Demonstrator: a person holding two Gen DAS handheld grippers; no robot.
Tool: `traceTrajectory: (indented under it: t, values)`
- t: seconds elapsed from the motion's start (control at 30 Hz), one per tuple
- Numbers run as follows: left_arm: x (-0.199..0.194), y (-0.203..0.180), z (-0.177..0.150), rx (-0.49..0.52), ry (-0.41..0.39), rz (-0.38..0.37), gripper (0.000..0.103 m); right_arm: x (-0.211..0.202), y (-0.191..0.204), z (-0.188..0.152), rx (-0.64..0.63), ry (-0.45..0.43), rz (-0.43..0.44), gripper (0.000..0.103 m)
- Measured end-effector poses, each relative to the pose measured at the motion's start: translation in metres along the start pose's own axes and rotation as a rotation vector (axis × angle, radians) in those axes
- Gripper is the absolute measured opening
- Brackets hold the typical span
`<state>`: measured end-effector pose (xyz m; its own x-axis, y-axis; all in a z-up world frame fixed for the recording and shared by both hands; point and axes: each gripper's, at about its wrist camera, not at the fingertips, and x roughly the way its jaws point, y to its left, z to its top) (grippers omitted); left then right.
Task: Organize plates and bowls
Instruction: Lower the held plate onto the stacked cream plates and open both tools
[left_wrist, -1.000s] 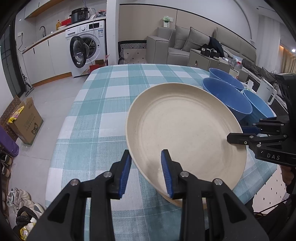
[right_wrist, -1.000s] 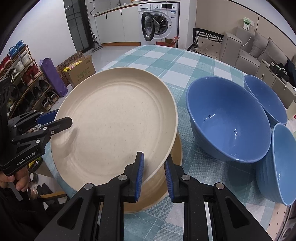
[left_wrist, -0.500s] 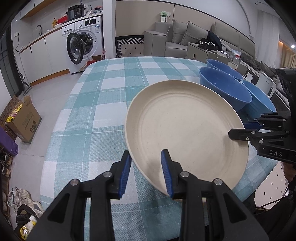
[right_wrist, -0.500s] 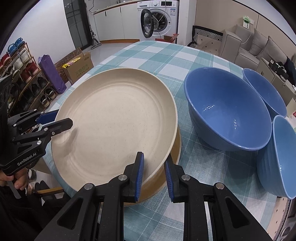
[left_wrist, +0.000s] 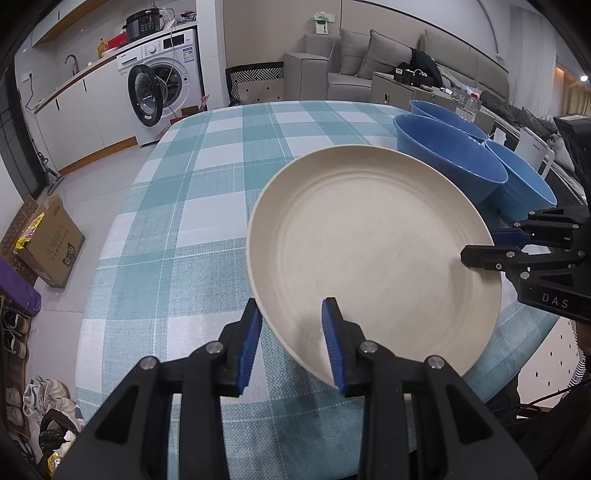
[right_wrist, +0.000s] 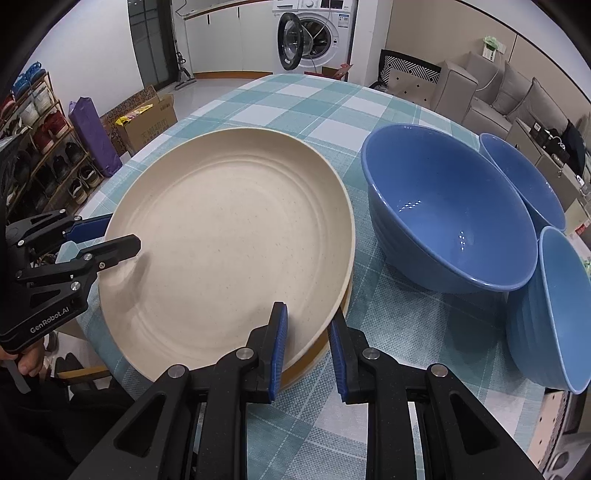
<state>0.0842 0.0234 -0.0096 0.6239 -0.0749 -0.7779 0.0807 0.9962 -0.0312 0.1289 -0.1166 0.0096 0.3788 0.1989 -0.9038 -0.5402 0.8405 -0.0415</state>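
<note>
A large beige plate (left_wrist: 373, 251) (right_wrist: 229, 236) sits low over the checked table, on top of a second beige plate whose rim (right_wrist: 317, 354) shows beneath it. My left gripper (left_wrist: 291, 343) has its jaws around the plate's near rim, one finger over and one under. My right gripper (right_wrist: 306, 350) straddles the opposite rim the same way. Both look partly open, with gaps beside the rim. Three blue bowls (right_wrist: 443, 218) (left_wrist: 447, 162) stand beside the plates.
The checked tablecloth (left_wrist: 207, 206) covers a table with its edge close behind both grippers. Cardboard box (left_wrist: 48, 240), shoes and a washing machine (left_wrist: 162, 85) stand on the floor side. A sofa (left_wrist: 347, 70) is beyond the table.
The top plate has come down from a tilt and now lies nearly flat on the lower plate. Both grippers moved down with it, still at its rims.
</note>
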Motion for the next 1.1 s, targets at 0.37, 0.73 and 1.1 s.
traceTrajectory:
  t: [0.37,0.73,1.1]
  values:
    - [0.002,-0.007,-0.001,0.034,0.014,0.013,0.033,0.004,-0.001,-0.003,-0.018,0.023,-0.024,0.023]
    - [0.001,-0.009,-0.002,0.053,0.023,0.015,0.034,0.006,-0.001,-0.001,-0.032,0.046,-0.031,0.024]
    - [0.001,-0.013,-0.004,0.079,0.027,0.023,0.039,0.008,0.003,-0.003,-0.064,0.061,-0.056,0.026]
